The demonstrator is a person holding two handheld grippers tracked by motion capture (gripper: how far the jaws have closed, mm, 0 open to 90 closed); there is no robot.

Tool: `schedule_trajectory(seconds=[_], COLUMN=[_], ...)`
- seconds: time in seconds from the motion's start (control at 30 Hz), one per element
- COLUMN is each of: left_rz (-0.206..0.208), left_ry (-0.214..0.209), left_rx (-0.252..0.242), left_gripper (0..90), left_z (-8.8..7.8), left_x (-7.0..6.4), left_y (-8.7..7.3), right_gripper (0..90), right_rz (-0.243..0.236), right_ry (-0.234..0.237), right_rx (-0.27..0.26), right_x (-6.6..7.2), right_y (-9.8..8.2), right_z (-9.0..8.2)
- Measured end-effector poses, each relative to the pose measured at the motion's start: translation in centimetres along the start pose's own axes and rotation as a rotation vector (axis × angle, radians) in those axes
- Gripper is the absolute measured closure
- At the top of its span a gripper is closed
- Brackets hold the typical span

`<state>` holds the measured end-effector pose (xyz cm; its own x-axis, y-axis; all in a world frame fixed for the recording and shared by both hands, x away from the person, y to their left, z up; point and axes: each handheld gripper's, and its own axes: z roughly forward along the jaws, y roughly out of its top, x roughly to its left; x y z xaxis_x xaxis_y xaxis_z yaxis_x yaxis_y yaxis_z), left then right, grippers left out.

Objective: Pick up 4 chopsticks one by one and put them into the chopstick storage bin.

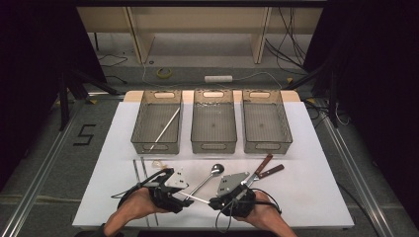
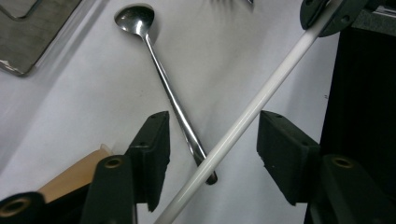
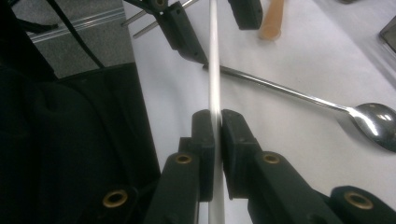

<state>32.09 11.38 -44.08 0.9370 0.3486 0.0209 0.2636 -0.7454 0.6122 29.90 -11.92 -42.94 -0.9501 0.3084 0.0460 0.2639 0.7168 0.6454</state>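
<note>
**White stick passing from right gripper to left**

The right gripper is pinching the thin white stick tight between its pads, holding it just above the white table near the front edge. The left gripper is standing half open around the stick's free end, pads not touching it. A steel spoon is lying underneath. I'd judge a handover is under way; next, the left jaws need closing squarely on the stick without catching the spoon handle.

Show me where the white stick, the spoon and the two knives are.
white stick (image 2: 243, 122), left gripper view, mid-shaft.
spoon (image 2: 135, 19), left gripper view, bowl.
knives (image 1: 267, 167), high view, brown handles.
</note>
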Motion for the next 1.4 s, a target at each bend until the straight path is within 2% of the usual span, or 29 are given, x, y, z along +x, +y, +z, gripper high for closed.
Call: schedule_trajectory(seconds=[0.23, 0.37, 0.47, 0.57, 0.67, 0.73, 0.77, 0.8, 0.83, 0.9, 0.97, 1.17, 1.33, 1.4], left_rz=[0.025, 0.048, 0.049, 0.067, 0.078, 0.083, 0.083, 0.065, 0.039, 0.01, -0.008, -0.073, -0.167, -0.2], left_ry=[-0.024, -0.024, -0.028, -0.046, -0.086, -0.114, -0.124, -0.111, -0.106, -0.123, -0.123, -0.124, -0.118, -0.093], left_rx=[0.034, 0.045, 0.058, 0.087, 0.11, 0.11, 0.109, 0.117, 0.106, 0.089, 0.081, 0.075, 0.039, 0.023], left_gripper=[63.0, 66.4, 68.3, 72.2, 76.6, 80.7, 83.1, 84.1, 84.2, 84.3, 84.3, 84.3, 84.3, 84.3], left_z=[0.0, 0.0, 0.0, 0.2, 0.5, 0.6, 0.6, 0.6, 0.5, 0.2, 0.0, -0.1, -0.8, -1.1], left_x=[0.0, -0.2, -0.3, -0.6, -0.8, -1.0, -1.1, -1.1, -0.9, -0.7, -0.6, 0.2, 1.4, 1.9], left_y=[0.0, 0.1, 0.2, 0.1, 0.0, 0.1, 0.1, 0.2, 0.2, 0.2, 0.2, -0.1, -0.6, -0.9], right_gripper=[84.7, 84.7, 84.6, 83.7, 81.6, 81.6, 78.6, 79.0, 78.3, 74.2, 70.4, 60.9, 51.7, 49.3], right_rz=[-0.021, -0.044, -0.074, -0.107, -0.097, -0.079, -0.067, -0.05, -0.027, -0.007, 0.022, 0.077, 0.161, 0.187], right_ry=[0.013, 0.019, 0.011, -0.003, -0.009, -0.03, -0.051, -0.053, -0.031, -0.041, -0.016, -0.05, -0.062, -0.064], right_rx=[0.006, 0.003, -0.002, 0.014, 0.011, 0.0, -0.006, -0.019, -0.026, -0.058, -0.1, -0.178, -0.27, -0.295], right_x=[0.1, 0.1, 0.1, 0.1, -0.2, -0.5, -0.7, -1.0, -1.3, -1.5, -1.8, -2.1, -2.7, -2.9], right_y=[0.0, 0.0, 0.0, 0.0, -0.1, -0.2, -0.2, -0.3, -0.3, -0.4, -0.5, -0.7, -1.3, -1.6], right_z=[0.0, -0.1, -0.3, -0.2, -0.2, -0.4, -0.5, -0.6, -0.9, -1.3, -1.8, -2.5, -3.2, -3.4])
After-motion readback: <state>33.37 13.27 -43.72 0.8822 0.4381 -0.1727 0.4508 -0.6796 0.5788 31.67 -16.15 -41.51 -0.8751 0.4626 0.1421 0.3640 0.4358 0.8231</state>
